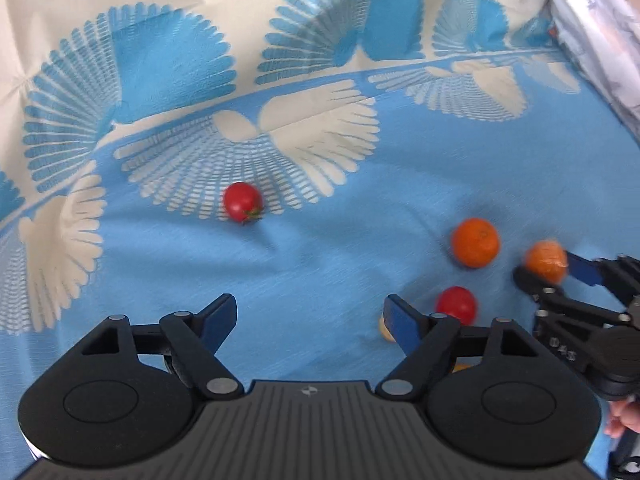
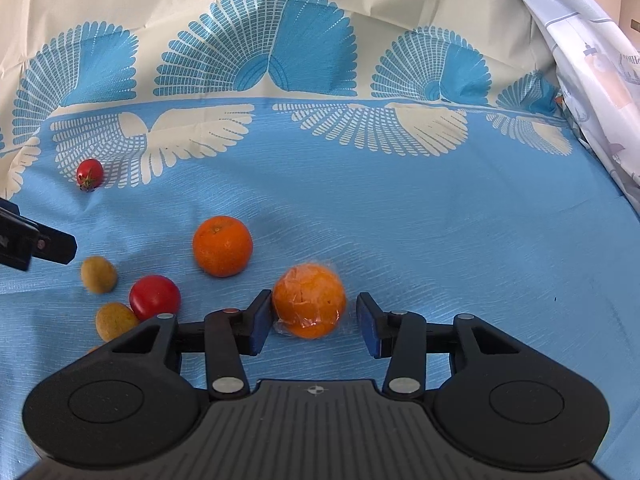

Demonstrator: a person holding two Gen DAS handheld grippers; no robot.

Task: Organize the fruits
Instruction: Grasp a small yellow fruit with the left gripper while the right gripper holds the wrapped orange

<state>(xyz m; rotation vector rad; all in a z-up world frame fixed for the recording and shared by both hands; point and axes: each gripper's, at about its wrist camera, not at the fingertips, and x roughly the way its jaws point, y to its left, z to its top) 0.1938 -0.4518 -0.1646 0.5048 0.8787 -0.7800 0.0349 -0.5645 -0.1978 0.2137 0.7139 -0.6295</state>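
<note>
Left gripper [image 1: 310,320]: tilted downward over the blue cloth [image 1: 320,248], jaws spread wide, nothing between them.
Right gripper [image 2: 312,322]: angled down, jaws apart around the wrapped orange [image 2: 309,300]; left pad touching it, right pad clear.
Wrapped orange: peel cracked, in clear film, resting on the cloth.
Nearby fruit: whole orange [image 2: 222,246], red tomato [image 2: 155,297], two small yellowish fruits [image 2: 99,274].
Far fruit: small tomato [image 2: 89,173], well apart on the white pattern.

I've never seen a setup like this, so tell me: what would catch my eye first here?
Probably the bright fruit scattered on the blue-and-cream patterned cloth. A peeled orange in clear wrap lies between the fingers of the right hand-held gripper, with a whole orange just beyond to its left. The left hand-held gripper is open and empty, and a lone red tomato lies further out.
</note>
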